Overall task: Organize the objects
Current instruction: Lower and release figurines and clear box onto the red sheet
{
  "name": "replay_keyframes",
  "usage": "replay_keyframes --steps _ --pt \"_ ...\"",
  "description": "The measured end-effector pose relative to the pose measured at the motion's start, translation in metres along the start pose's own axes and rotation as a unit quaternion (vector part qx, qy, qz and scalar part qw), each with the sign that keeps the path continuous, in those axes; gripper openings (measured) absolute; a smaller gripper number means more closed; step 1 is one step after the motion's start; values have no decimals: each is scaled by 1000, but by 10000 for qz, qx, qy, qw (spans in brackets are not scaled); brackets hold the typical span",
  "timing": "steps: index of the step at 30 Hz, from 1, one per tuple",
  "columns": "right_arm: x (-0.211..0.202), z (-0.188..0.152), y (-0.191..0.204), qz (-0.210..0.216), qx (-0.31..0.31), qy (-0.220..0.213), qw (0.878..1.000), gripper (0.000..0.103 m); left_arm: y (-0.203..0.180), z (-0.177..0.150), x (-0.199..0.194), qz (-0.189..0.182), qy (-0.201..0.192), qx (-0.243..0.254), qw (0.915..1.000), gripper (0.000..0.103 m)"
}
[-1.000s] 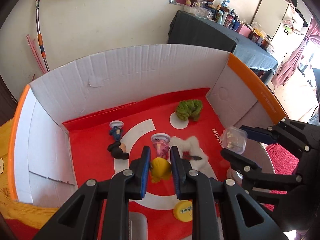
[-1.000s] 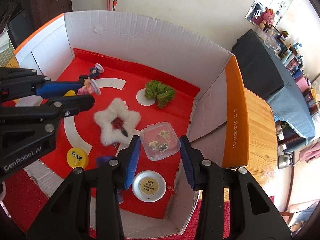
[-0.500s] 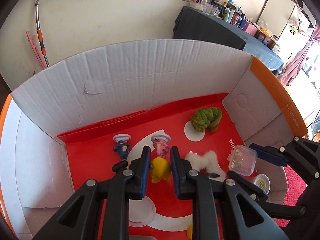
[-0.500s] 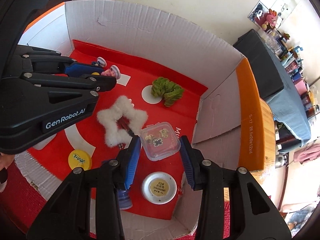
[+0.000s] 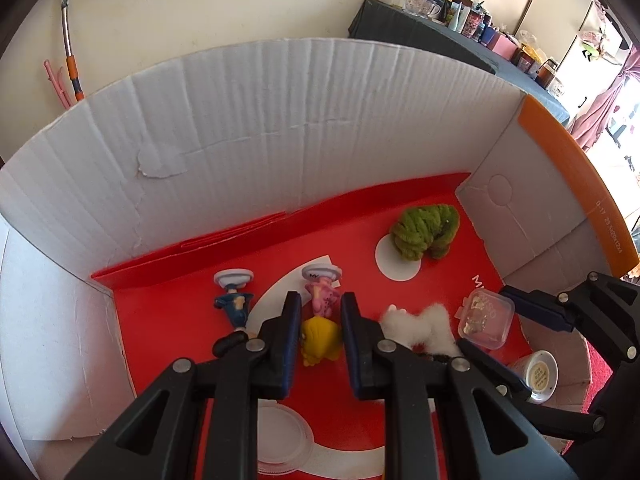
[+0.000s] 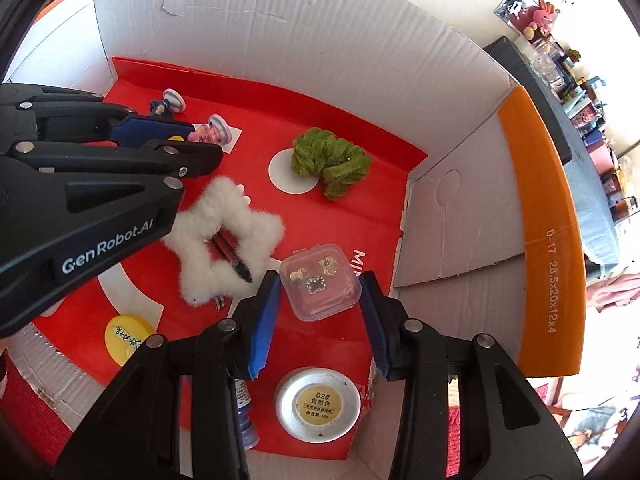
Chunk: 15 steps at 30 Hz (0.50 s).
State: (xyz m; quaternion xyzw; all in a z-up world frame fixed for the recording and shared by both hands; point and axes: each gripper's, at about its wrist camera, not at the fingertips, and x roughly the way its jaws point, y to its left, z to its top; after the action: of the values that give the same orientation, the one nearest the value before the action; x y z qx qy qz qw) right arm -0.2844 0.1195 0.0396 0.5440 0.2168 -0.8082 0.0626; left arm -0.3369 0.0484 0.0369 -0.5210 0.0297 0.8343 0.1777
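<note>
A: Small clear plastic box (image 6: 319,281) of tiny charms: where is it?
B: We see it between the blue pads of the right gripper (image 6: 318,312), whose fingers are partly closed and pressing its sides, above the red floor of the cardboard box (image 6: 320,52).
A: And the left gripper (image 5: 319,330)?
B: Its fingers are drawn close together, clamped on a yellow toy (image 5: 320,340). "GenRobot.AI" is printed in white on its black body.
A: What else can we read?
B: A round white jar (image 6: 318,404) below the right gripper has a yellow label reading "02#" over small characters. The orange flap (image 6: 540,240) reads "D-17 28.5X20X12X4". A yellow cap (image 6: 127,340) bears dark writing we cannot make out. White letters starting "MI" show on the red floor beside the clear box.
A: Other things?
B: A white fluffy star (image 6: 224,240), a green yarn bundle (image 6: 330,164), and a pink figurine (image 5: 322,288) and blue figurine (image 5: 236,300).
</note>
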Motion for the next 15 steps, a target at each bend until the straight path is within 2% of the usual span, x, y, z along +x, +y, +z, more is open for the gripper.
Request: replay_keyframes --steps 15 --pt "-2 -8 8 10 -61 20 10000 39 1 -4 -4 -43 21 -70 10000 21"
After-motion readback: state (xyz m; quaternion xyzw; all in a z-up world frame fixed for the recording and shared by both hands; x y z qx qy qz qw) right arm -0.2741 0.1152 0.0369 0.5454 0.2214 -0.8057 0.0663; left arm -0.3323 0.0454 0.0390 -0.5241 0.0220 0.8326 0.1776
